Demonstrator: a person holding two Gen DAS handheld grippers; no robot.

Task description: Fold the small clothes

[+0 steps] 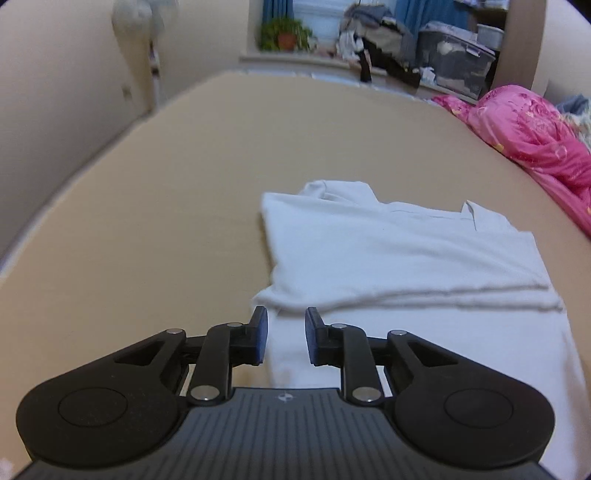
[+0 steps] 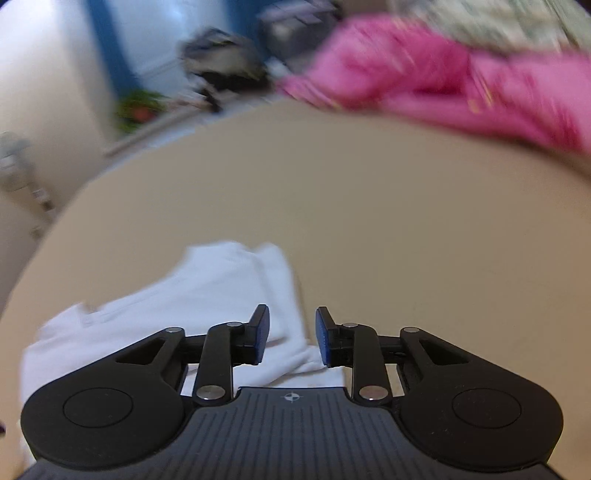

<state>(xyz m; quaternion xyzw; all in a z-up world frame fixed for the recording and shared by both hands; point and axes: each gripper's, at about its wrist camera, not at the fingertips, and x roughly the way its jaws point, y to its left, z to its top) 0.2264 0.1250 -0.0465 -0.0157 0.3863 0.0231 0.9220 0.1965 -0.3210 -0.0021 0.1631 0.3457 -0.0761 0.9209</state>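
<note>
A white garment (image 1: 399,258) lies partly folded on the tan bed surface (image 1: 166,206), its upper part laid over the lower part. My left gripper (image 1: 286,338) hovers above the garment's near left edge, open, with nothing between its blue pads. In the right wrist view, which is blurred by motion, the same white garment (image 2: 207,295) lies to the lower left. My right gripper (image 2: 291,338) hangs over the garment's right edge, open and holding nothing.
A pink quilt (image 1: 532,136) is bunched at the bed's far right; pink quilt (image 2: 443,81) fills the top right of the right wrist view. Beyond the bed are a potted plant (image 1: 284,35), piled clothes and plastic storage boxes (image 1: 454,55). A wall (image 1: 55,110) runs along the left.
</note>
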